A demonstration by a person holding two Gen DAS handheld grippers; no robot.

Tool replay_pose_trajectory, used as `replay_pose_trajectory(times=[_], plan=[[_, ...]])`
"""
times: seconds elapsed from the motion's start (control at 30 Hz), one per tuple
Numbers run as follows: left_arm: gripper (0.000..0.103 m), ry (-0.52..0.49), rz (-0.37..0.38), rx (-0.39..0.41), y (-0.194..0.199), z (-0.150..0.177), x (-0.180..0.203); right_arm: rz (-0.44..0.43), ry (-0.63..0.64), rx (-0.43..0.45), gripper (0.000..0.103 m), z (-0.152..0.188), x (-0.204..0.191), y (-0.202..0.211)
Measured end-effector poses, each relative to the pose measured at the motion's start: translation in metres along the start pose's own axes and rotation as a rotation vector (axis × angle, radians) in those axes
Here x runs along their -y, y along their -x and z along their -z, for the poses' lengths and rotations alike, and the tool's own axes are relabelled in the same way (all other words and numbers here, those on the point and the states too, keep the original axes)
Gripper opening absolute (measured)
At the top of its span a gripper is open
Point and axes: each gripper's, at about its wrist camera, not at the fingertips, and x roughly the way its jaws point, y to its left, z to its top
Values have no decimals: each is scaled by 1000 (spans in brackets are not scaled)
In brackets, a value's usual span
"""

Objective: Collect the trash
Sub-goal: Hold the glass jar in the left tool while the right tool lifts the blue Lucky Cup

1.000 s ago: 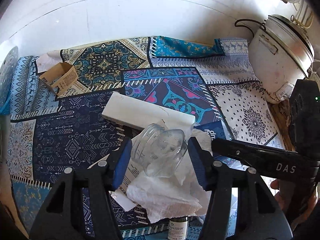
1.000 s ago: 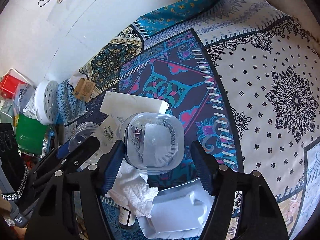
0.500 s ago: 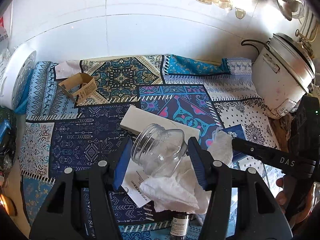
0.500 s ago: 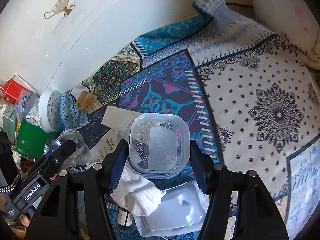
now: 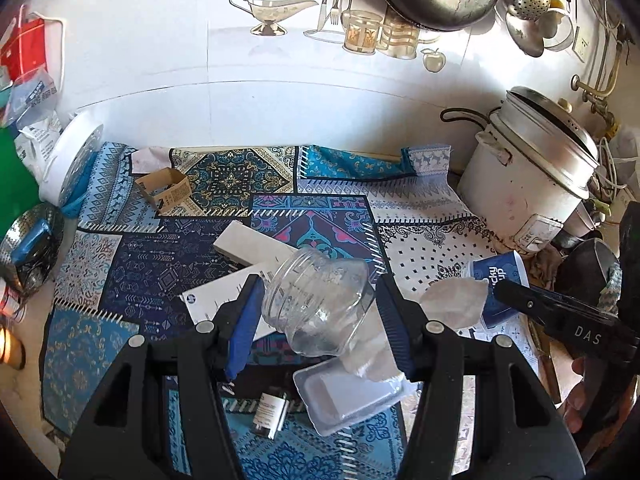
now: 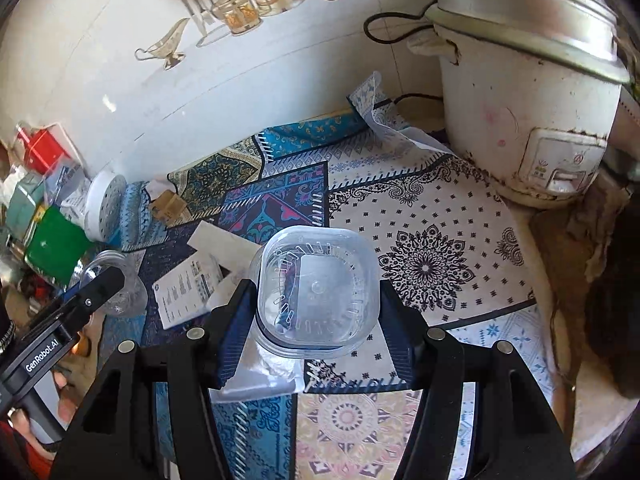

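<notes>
Both grippers have lifted higher off the patterned cloth since earlier. Left gripper clamped on clear jar, mouth toward 10 o'clock; right gripper clamped on square plastic container.

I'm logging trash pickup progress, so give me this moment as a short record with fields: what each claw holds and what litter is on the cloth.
left claw: shut on clear plastic jar, tilted, lifted
right claw: shut on square clear container
on the cloth: brown cardboard piece, white box, printed leaflet, white foam tray, small dark bottle
bystander: white rice cooker, at cloth's right edge
</notes>
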Motion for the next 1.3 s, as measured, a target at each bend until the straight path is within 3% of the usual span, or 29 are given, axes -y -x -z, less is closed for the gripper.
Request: replay_pose_trajectory(times=[0.27, 0.43, 0.6, 0.87, 1.13, 1.3], plan=[[57, 34, -22, -28, 28, 43, 26, 11, 66, -115, 57, 46, 22, 0], [57, 1, -4, -88, 18, 66, 40, 69, 42, -206, 57, 84, 46, -5], [57, -50, 15, -125, 5, 80, 60, 145, 47, -230, 57, 109, 61, 4], [57, -40, 35, -168, -6, 101, 77, 206, 144, -254, 58, 124, 66, 4], [57, -29, 36, -176, -5, 106, 78, 184, 70, -337, 63, 125, 81, 5], [57, -47, 33, -171, -6, 103, 81, 175, 46, -319, 67, 127, 88, 11]])
